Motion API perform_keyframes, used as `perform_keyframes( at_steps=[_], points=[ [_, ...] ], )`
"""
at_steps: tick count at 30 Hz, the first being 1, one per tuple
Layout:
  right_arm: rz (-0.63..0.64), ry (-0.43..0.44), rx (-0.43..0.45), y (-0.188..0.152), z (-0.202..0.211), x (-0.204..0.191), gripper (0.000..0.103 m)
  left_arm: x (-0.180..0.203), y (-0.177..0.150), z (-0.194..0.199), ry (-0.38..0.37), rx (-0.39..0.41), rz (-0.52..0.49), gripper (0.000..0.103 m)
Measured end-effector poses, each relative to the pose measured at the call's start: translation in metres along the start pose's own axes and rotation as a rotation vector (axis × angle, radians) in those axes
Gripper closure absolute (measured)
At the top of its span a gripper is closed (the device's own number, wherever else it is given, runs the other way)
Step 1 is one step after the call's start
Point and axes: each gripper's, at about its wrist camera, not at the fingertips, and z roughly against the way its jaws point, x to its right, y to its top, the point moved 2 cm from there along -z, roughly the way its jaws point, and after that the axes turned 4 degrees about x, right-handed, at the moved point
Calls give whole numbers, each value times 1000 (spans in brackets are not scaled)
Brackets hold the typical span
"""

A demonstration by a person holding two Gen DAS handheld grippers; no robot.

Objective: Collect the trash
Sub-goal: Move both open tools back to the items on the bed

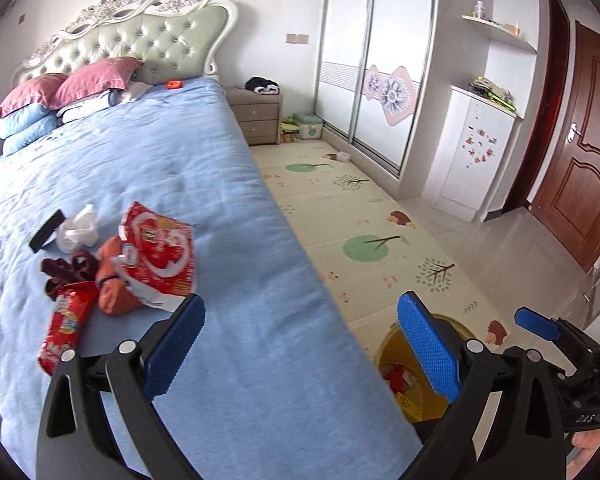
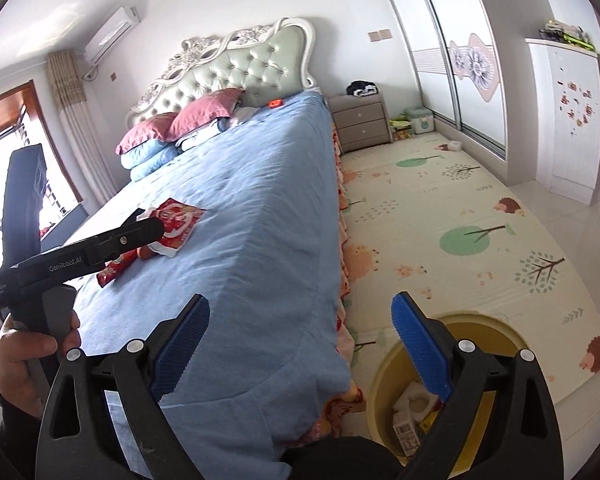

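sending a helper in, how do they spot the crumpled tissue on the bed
Start at the blue bed and find the litter pile on its near half. The crumpled tissue lies at the headboard end, beside a black strip. It is the only white piece among red wrappers.

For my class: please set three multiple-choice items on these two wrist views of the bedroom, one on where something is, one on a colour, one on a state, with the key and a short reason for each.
1. Where does the yellow bin stand?
A. on the bed
B. on the floor mat beside the bed
C. on the nightstand

2. What colour is the bed cover?
A. light blue
B. green
C. white

3. How do the jaws of the right gripper stand?
A. shut on a wrapper
B. shut on nothing
C. open, with nothing between them

Key:
1 B, the bin sits on the patterned floor mat at the bed's edge.
2 A, light blue cloth covers the whole mattress.
3 C, the two blue pads stand wide apart and only bed and bin show between them.
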Motion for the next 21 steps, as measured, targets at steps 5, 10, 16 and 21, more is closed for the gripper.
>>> perform_keyframes(
  at_steps=[5,10,16,21],
  points=[
    [52,56,-3,11,-20,-46,11,-53,-1,24,83,34,54,4],
    [107,103,-22,16,-42,-88,9,-98,-7,37,142,44,115,4],
    [141,141,-33,16,-61,-128,9,-138,-18,44,184,40,158,4],
    [150,139,-47,15,-80,-146,9,-166,-27,38,194,11,197,4]
  ],
)
